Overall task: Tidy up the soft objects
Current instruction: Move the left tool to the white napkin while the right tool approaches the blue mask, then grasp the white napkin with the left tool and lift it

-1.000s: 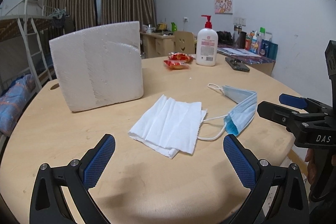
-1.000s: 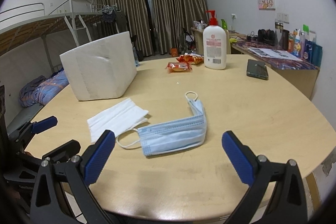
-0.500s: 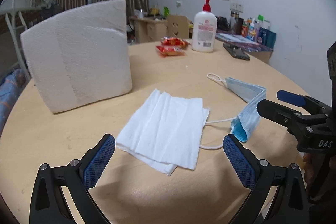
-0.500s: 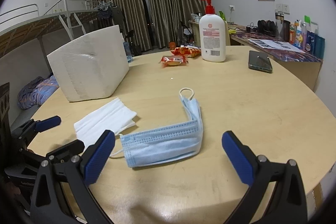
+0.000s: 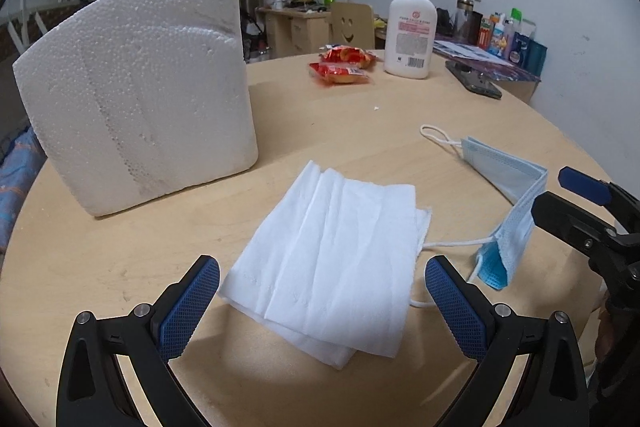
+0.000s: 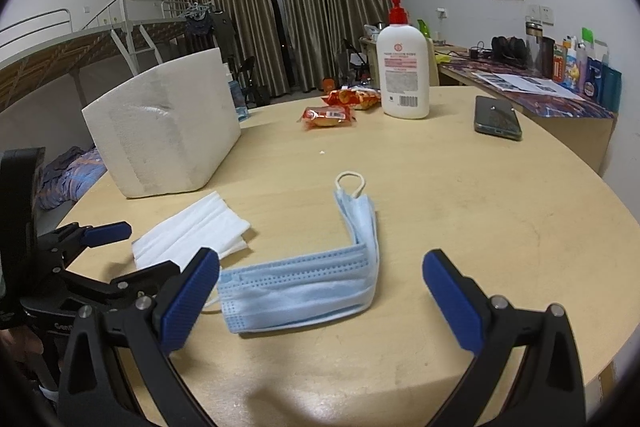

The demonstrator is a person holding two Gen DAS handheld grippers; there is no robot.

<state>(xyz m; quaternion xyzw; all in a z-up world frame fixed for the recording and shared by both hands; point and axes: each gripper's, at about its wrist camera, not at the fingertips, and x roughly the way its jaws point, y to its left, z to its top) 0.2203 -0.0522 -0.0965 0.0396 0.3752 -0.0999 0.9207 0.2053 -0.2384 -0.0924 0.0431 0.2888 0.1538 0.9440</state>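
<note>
Both grippers are hovering spread wide — the left gripper (image 5: 320,307) over the tissue (image 5: 332,263), the right gripper (image 6: 320,299) over the mask (image 6: 304,291); bottle (image 6: 403,75) label unreadable.

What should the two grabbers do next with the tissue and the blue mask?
Probably lower the left gripper a little and shut it on the near edge of the white tissue. Its jaws are open with that edge between them, and the tissue lies flat. The right gripper is open too, framing the blue mask.
</note>
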